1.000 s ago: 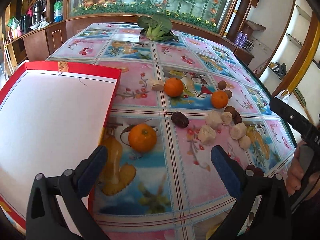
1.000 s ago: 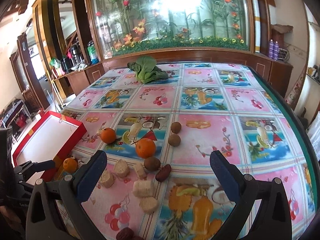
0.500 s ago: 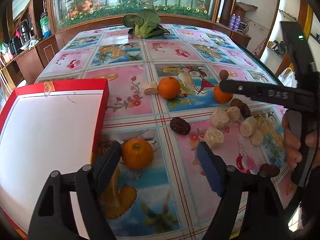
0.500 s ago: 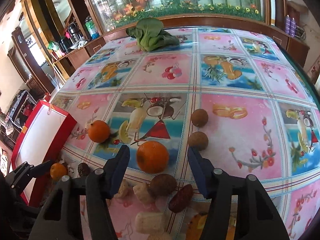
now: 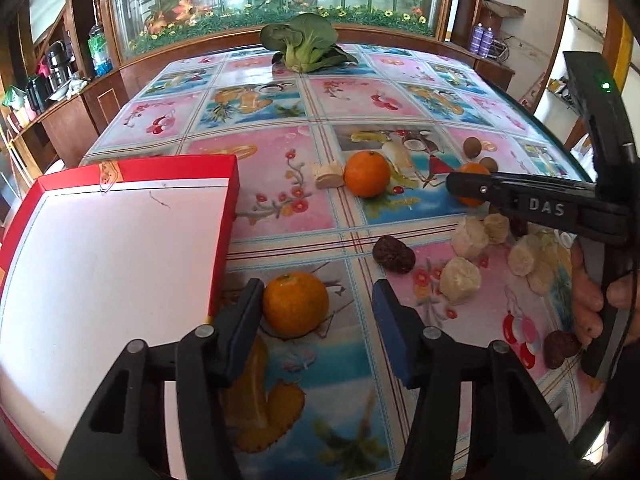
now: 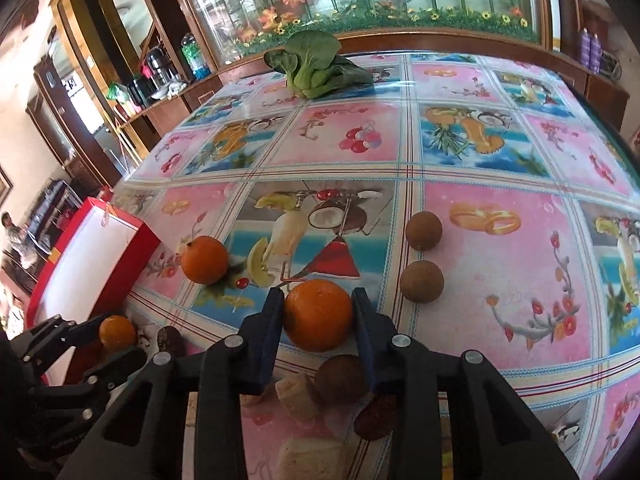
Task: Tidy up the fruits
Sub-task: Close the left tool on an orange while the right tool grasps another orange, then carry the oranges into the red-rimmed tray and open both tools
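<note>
Three oranges are my business on this tabletop (image 5: 280, 216), and I take things from largest down: the red box (image 5: 120, 248) with its white inside lies at my left, its near corner just beside the left gripper (image 5: 316, 320). That gripper comes in low and nearly level, jaws half-wide around the nearest orange (image 5: 295, 304); the left jaw looks to be touching or nearly touching the peel, the right one stands well apart, so nothing is gripped yet. The right gripper (image 6: 318, 316) reaches in from the far side, tilted down, its jaws narrow and pressed on both flanks of another orange (image 6: 318, 314), which I judge to be held though it seems to sit on the cloth. A third orange (image 6: 205, 260) lies free near the box. I expect these to be round, firm and of middling weight, the peel a little waxy, giving under a hard squeeze; I would take each across its widest middle, low enough that it cannot squirt upward, and press only until it stops rolling. Small things crowd the right gripper: a brown fruit (image 6: 340, 378) right beneath it, two more brown fruits (image 6: 422, 258) beyond, pale chunks (image 5: 460, 280) and a dark wrinkled date (image 5: 394, 254).
</note>
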`<state>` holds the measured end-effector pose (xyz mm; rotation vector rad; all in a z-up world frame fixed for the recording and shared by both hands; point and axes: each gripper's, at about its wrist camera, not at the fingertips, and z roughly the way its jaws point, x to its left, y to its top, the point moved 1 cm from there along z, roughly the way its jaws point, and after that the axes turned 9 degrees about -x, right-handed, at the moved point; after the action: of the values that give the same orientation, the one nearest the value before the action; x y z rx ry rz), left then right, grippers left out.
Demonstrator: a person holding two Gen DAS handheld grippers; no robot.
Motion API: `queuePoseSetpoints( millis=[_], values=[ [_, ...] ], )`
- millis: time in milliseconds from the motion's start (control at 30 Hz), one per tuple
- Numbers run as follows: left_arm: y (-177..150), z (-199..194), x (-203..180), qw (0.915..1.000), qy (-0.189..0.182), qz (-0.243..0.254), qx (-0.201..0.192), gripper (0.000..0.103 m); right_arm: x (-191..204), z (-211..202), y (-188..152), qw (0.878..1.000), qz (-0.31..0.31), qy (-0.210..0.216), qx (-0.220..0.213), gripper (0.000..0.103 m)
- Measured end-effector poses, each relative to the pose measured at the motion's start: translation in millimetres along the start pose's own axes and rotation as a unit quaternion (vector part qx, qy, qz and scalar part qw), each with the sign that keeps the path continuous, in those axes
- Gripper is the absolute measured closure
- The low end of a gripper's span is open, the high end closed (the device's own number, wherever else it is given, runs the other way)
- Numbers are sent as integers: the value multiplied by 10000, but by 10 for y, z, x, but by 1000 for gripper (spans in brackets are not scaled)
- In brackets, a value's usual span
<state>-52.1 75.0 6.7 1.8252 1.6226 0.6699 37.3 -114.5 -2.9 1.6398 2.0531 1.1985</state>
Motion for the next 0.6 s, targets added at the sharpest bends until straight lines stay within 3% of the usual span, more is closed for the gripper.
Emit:
queuePoseSetpoints(
  millis=[233,367,600],
  values=[
    [57,79,53,9993,360,34,63,69,30,-101,20,9996,120,244,-115,70],
    [70,106,41,9988,465,70,111,69,70,-200,51,9985,88,369,-389,70],
    [58,60,79,9989,440,-105,98,70,279,-229,17,9973,-181,519,-490,70]
  ],
)
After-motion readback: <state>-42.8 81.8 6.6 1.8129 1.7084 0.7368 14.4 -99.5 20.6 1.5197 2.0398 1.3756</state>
